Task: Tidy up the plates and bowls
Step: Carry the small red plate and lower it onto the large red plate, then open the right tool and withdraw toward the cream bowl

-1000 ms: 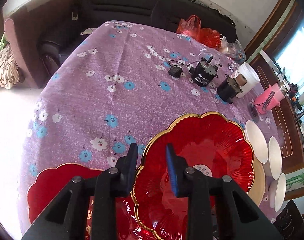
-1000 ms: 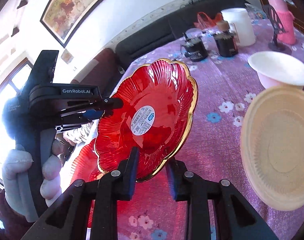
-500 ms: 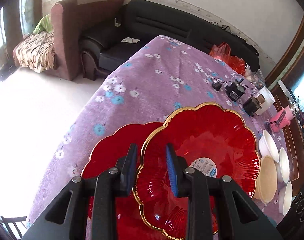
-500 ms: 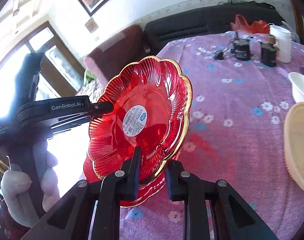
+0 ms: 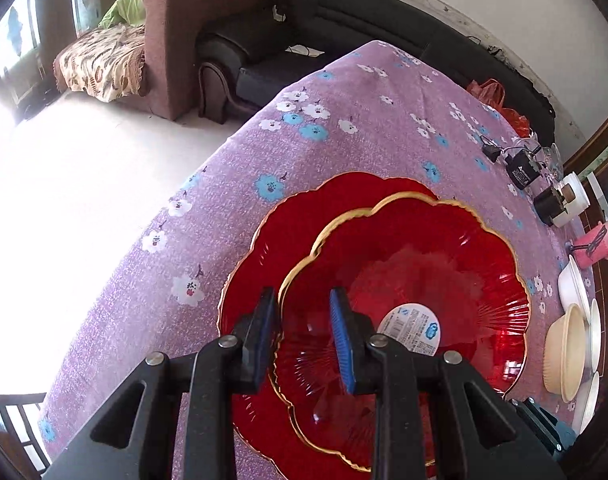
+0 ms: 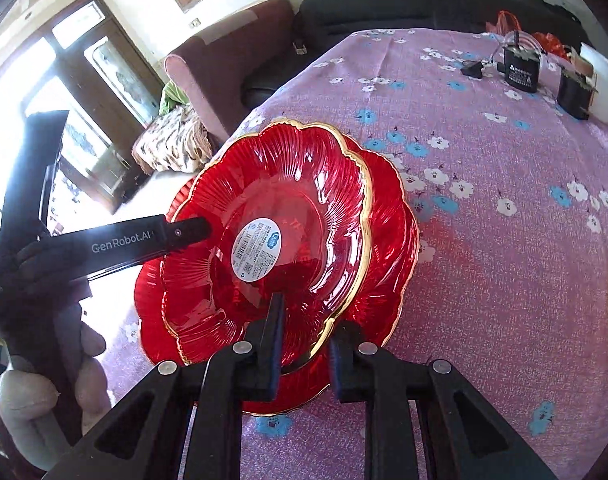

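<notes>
Both tongs, left [image 5: 302, 328] and right [image 6: 306, 346], clamping upper red plate [image 6: 280, 216], seemingly above lower plate [image 6: 392, 248]

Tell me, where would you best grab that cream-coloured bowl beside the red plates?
Probably by the rim of the cream bowl, one finger inside and one outside, coming from above. It sits open side up and its thin wall fits narrow jaws; white bowls crowd its sides.
</notes>
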`<control>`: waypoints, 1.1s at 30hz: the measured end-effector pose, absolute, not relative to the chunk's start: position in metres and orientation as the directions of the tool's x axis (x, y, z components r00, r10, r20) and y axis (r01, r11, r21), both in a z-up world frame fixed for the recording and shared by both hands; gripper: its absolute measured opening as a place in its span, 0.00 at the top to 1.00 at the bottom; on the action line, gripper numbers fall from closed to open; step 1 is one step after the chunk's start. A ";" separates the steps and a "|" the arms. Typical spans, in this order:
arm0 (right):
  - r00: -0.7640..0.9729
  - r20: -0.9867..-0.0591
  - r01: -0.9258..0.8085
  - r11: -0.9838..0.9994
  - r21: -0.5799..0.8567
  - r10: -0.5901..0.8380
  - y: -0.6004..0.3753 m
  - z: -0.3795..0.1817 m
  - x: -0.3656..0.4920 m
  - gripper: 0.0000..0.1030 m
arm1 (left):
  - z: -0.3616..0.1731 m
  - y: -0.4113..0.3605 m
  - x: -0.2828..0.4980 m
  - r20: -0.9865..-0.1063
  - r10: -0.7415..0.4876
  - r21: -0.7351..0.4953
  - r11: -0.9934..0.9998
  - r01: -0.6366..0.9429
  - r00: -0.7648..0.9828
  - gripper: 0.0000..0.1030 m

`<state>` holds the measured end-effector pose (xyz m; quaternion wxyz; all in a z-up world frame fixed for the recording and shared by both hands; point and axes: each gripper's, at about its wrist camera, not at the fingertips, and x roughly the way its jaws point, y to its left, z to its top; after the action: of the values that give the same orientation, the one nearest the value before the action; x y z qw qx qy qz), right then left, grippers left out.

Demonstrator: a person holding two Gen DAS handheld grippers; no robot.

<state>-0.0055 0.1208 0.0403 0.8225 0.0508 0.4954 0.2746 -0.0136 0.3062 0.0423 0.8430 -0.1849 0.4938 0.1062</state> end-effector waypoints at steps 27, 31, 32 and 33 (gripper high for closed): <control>0.498 -0.727 -0.508 0.838 0.198 0.473 0.130 0.072 -0.018 0.37 | 0.141 0.305 -0.112 -0.630 0.156 -0.189 0.919 -0.345 0.761 0.26; 0.522 -0.699 -0.459 0.852 0.252 0.488 0.102 0.079 -0.023 0.37 | 0.146 0.285 -0.122 -0.577 0.231 -0.100 0.932 -0.349 0.783 0.19; 0.535 -0.692 -0.450 0.857 0.253 0.485 0.097 0.081 -0.026 0.37 | 0.148 0.277 -0.125 -0.559 0.260 -0.069 0.932 -0.356 0.788 0.18; 0.551 -0.683 -0.441 0.863 0.249 0.479 0.090 0.083 -0.029 0.37 | 0.149 0.271 -0.128 -0.541 0.282 -0.044 0.931 -0.362 0.792 0.17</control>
<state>-0.0292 0.0902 0.0827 0.8803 0.0242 0.3953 0.2611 -0.1276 0.2714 0.1489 0.9438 -0.0728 0.2736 0.1705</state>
